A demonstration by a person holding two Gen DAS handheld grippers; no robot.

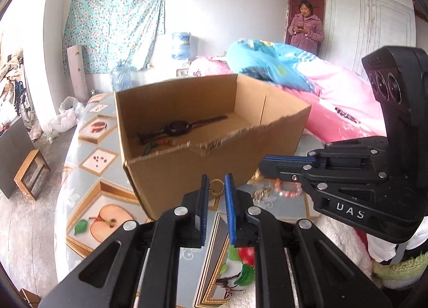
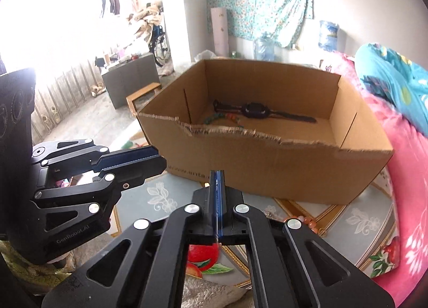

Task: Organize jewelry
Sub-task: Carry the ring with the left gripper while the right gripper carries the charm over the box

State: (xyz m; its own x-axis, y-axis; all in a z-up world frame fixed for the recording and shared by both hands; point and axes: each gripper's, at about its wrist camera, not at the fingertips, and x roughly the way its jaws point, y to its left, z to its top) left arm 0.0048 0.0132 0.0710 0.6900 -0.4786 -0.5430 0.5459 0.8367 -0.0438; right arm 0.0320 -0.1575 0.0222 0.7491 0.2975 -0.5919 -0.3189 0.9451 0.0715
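A torn-rimmed cardboard box (image 1: 214, 155) (image 2: 267, 166) stands on the table. On its floor lie a black watch (image 1: 176, 127) (image 2: 254, 110) and a string of coloured beads (image 1: 156, 145) (image 2: 222, 117). My left gripper (image 1: 216, 178) hangs just before the box's near wall, shut on a small gold ring (image 1: 216, 188) pinched between its blue pads. My right gripper (image 2: 217, 174) is shut with its pads together and nothing visible between them; it hovers beside the left one, in front of the box. A pink bead bracelet (image 1: 290, 191) (image 2: 307, 221) and a silvery chain (image 1: 260, 194) lie on the table under the right gripper.
The table wears a fruit-print cloth (image 1: 107, 217). Pink and blue quilts (image 1: 334, 99) (image 2: 412, 163) press against the box's right side. A person (image 1: 305, 27) stands in the far doorway. A wooden stool (image 1: 29, 174) and a grey cabinet (image 2: 131, 78) stand on the floor to the left.
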